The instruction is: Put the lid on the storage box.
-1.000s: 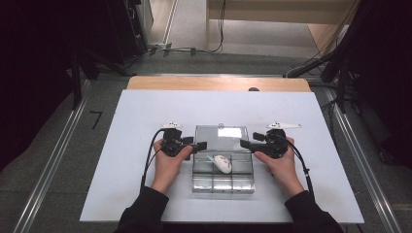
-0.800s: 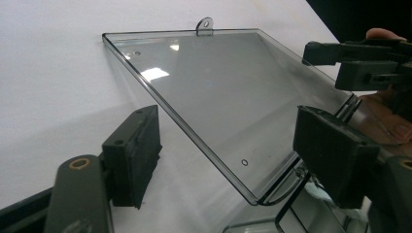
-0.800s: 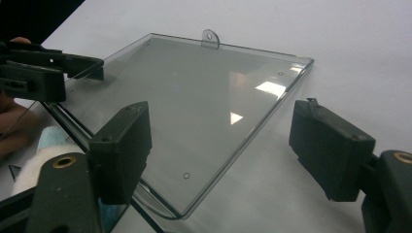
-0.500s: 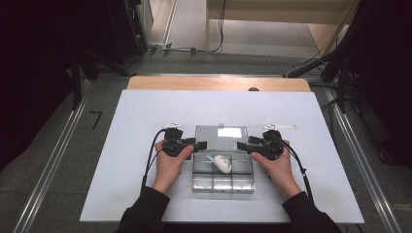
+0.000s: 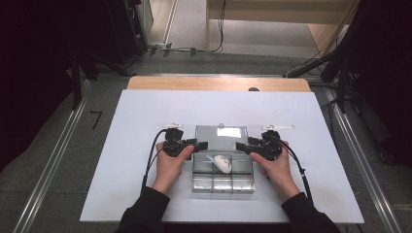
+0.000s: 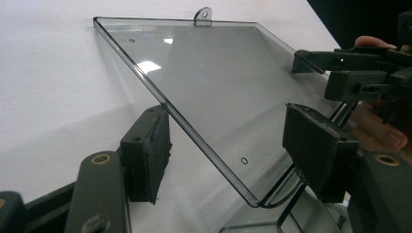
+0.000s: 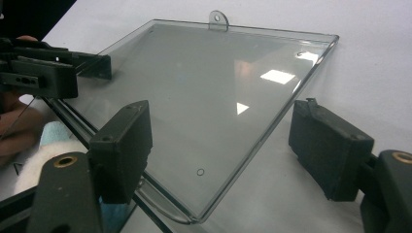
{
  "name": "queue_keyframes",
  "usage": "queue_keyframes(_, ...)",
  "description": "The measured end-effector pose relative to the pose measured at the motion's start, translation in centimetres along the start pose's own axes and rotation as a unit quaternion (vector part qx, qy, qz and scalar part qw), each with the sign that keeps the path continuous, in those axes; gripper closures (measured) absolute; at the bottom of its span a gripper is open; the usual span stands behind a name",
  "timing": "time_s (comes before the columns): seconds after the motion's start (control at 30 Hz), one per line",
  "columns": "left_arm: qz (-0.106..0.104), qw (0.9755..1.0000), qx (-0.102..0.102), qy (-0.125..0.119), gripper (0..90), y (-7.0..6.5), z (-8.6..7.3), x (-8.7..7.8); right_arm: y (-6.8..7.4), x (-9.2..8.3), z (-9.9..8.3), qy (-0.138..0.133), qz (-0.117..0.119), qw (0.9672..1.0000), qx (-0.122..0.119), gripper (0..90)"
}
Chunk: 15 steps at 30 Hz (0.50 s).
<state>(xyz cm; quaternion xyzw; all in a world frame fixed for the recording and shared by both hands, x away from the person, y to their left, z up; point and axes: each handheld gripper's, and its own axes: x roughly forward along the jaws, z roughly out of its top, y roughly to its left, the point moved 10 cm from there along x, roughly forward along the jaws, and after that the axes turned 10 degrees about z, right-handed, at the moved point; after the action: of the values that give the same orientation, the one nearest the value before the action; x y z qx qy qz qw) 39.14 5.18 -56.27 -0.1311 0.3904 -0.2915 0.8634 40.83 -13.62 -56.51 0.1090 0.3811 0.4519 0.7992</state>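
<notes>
A: Where do we have the clear lid (image 5: 222,132) right now?

B: It is swung open behind the clear compartment box (image 5: 223,182) on the white bench (image 5: 121,145), tab at its far edge, and we flank it from both sides.

A: And our left hand-held gripper (image 6: 228,155)?

B: Its jaws have just been closing in, and the lid's left edge runs between them, but the pads (image 6: 145,150) stand clear of the plastic, so nothing is gripped.

A: The right hand-held gripper (image 7: 218,160)?

B: Gaping too, astride the lid's right corner, pads (image 7: 330,150) off it on both sides.

A: Anything in the box?

B: A white fluffy thing (image 5: 223,163) lies in a middle compartment
</notes>
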Motion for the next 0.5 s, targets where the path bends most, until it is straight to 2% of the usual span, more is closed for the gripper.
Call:
queue_keyframes(0.3, -0.006, 1.0, 0.002, -0.002, 38.1, -0.09, 0.05, -0.1, 0.1, -0.04, -0.01, -0.001, 0.009, 0.9999, 0.01, 25.3)
queue_keyframes(0.5, -0.01, 0.9999, 0.004, -0.007, 41.7, -0.19, 0.19, -0.23, 0.29, -0.14, 0.11, -0.004, 0.009, 0.9999, 0.002, 29.1)
